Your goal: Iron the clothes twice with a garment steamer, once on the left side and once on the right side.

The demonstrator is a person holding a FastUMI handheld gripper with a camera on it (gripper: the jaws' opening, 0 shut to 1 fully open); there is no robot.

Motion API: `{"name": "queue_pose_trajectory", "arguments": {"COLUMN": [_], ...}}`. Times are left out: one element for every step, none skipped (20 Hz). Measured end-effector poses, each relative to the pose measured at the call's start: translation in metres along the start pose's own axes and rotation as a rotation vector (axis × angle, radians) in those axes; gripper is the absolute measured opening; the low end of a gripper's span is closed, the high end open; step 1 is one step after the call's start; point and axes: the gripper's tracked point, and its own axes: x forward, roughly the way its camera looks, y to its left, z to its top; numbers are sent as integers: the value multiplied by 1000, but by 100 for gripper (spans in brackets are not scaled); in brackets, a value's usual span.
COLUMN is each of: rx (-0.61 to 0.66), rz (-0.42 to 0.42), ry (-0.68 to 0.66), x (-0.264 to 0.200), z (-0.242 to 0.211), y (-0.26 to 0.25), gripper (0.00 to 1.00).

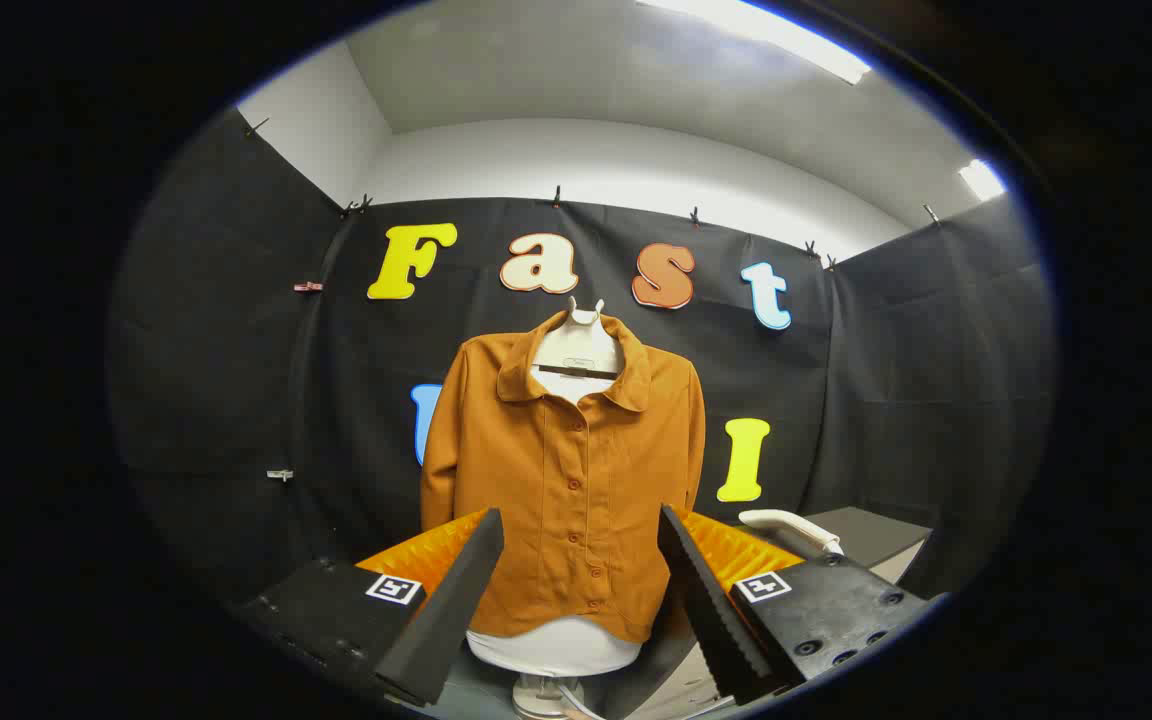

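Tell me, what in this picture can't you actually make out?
- Steamer, gripper view: just a white handle shows; the claw's open finger hides the rest.
- Jacket: its back is turned away.
- Mannequin stand: cut off below, between the fingers.
- Table: mostly behind the claw.

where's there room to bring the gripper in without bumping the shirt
The open gripper holds nothing; its fingers frame the orange shirt on the mannequin beyond. Free patches lie along the black cloth wall on either side of the shirt. The side with the white steamer handle on the grey surface is tighter.
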Motion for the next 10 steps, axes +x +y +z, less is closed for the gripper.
{"name": "queue_pose_trajectory", "arguments": {"rx": [-5, -10, -13, -12, -10, -4, 6, 9, 11, 12], "rz": [0, -1, -3, -5, -7, -8, -2, 4, 9, 17], "ry": [0, 0, -1, -2, -2, -2, -2, -1, 3, 8], "x": [-1, -2, -3, -3, -3, -4, -4, -3, -3, -1], "z": [0, 0, 0, 0, 1, 2, 2, 1, 0, -1], "y": [0, -1, -3, -5, -5, -6, -4, -2, -1, 2], "gripper": [98, 98, 98, 98, 98, 98, 98, 98, 98, 98]}}
